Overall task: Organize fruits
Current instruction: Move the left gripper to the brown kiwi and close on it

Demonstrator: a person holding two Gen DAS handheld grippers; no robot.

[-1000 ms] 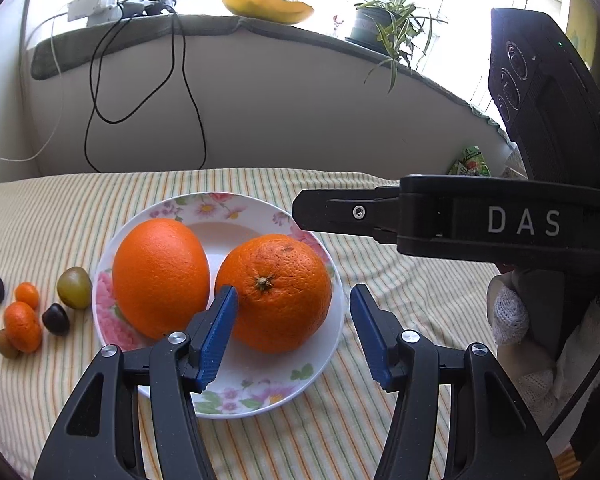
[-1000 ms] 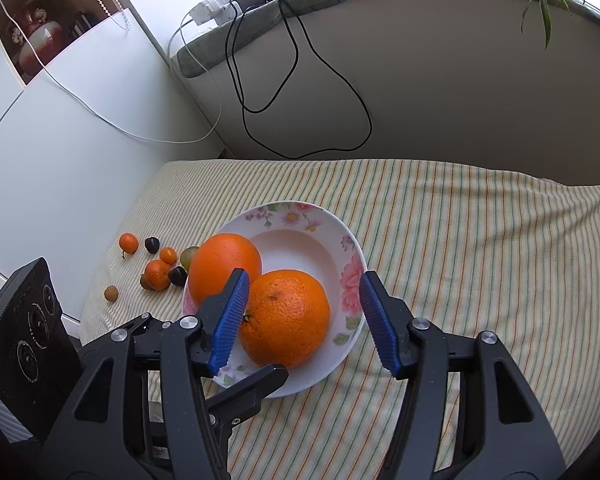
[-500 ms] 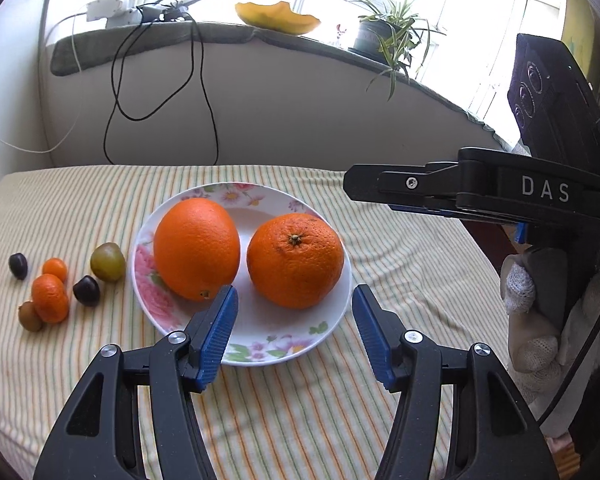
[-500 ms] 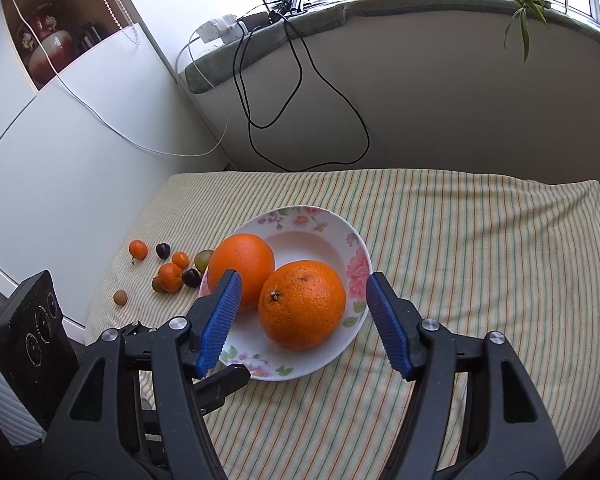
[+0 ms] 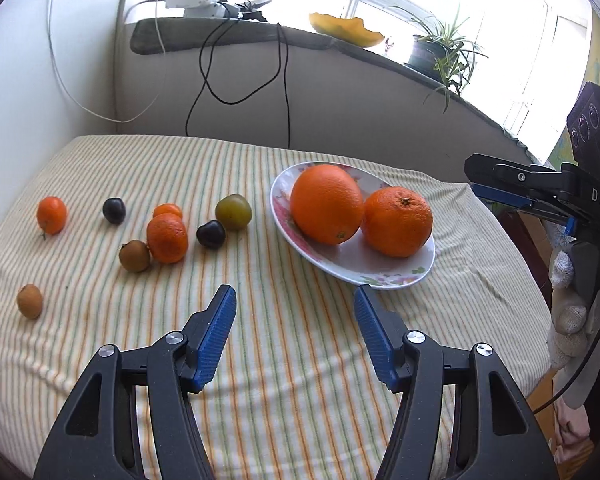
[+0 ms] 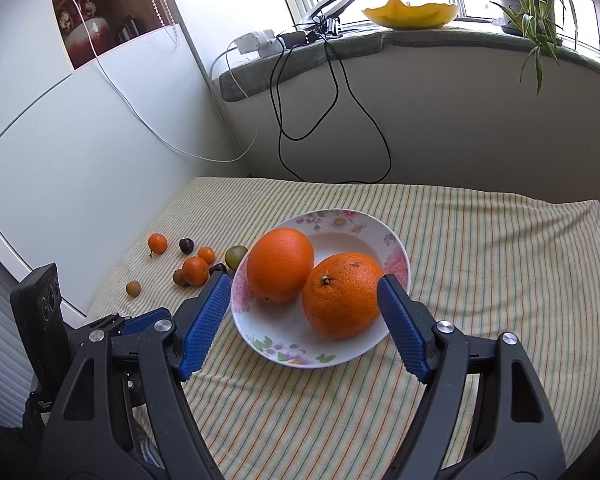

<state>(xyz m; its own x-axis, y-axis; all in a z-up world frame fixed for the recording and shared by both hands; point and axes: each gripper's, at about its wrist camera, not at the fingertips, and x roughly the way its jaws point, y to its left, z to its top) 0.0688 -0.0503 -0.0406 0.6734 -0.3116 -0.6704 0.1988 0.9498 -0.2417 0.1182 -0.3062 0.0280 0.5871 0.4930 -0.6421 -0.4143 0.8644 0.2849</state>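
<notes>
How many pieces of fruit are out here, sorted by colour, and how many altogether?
Big oranges on the plate: 2
Small orange fruits on the striped cloth: 3
Dark purple: 2
Green: 1
Brownish: 2
Total: 10

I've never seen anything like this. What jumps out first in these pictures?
Two big oranges sitting side by side on a flowered plate in the middle of a striped cloth. To their left, a scatter of small fruits lies loose on the cloth. In the foreground of each view, a black tool with blue pads gapes open and holds nothing: the left tool over bare cloth, the right tool facing the plate.
</notes>
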